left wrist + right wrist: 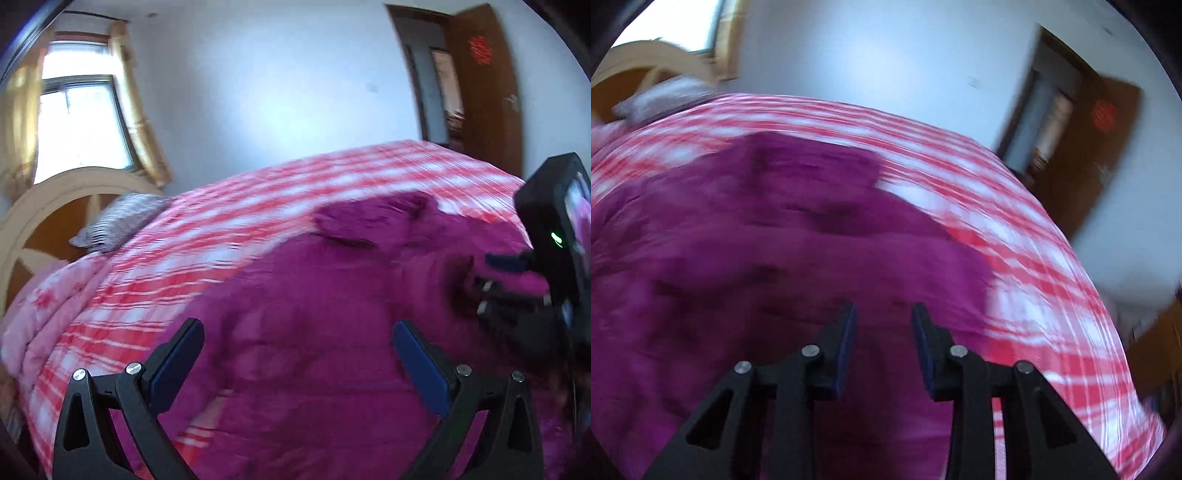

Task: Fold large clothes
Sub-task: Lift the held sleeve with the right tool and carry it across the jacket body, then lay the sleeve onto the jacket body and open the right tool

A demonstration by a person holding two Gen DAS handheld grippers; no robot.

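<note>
magenta fleecy garment (pixel 332 332) lies rumpled and unfolded on the red-and-white checked bedspread (pixel 221 229). folding looks barely begun. left gripper (pixel 295 354) gapes empty; right gripper (pixel 884 332), half-narrowed, pinches nothing visible.

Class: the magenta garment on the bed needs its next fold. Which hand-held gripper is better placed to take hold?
Probably the right hand-held gripper: its narrowed jaws sit low over the magenta garment. The left hand-held gripper is wide open, holding nothing.

Magenta fleece garment (pixel 332 314), rumpled, spread on bed
</note>
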